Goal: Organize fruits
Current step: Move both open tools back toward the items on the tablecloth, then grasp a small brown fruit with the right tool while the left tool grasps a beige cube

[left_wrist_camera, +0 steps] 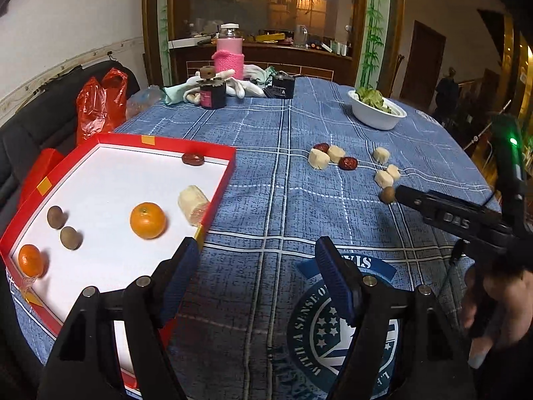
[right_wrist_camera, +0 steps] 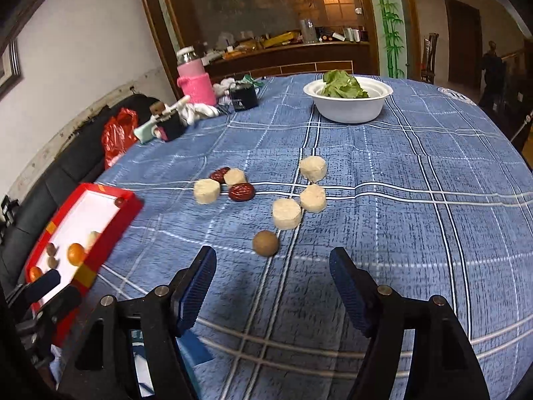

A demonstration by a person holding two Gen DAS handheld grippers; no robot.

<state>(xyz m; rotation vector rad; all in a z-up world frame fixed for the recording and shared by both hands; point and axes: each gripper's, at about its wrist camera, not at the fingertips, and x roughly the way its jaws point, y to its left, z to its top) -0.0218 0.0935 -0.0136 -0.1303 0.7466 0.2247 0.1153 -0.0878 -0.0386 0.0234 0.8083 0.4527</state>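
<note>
Round table (right_wrist_camera: 416,200) under blue plaid cloth; wood-framed glass partition and cluttered counter behind. White bowl of greens (right_wrist_camera: 348,100) near far edge, pink-sleeved bottle (right_wrist_camera: 195,78) at far left. Red box (left_wrist_camera: 220,180) at left edge, holding two oranges, two brown fruits, a date and a pale cylinder (left_wrist_camera: 193,205) lying tilted, long axis toward near-right corner. Loose longan (right_wrist_camera: 265,243) mid-table, just ahead of right gripper (right_wrist_camera: 271,290). Left gripper (left_wrist_camera: 256,280) over box's near corner. Both wide open, empty.

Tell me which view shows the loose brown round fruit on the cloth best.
Right wrist view: the brown round fruit sits whole and unobstructed, just ahead of the open right hand-held gripper. In the left wrist view it is small and far off, touching that gripper's tip.
</note>
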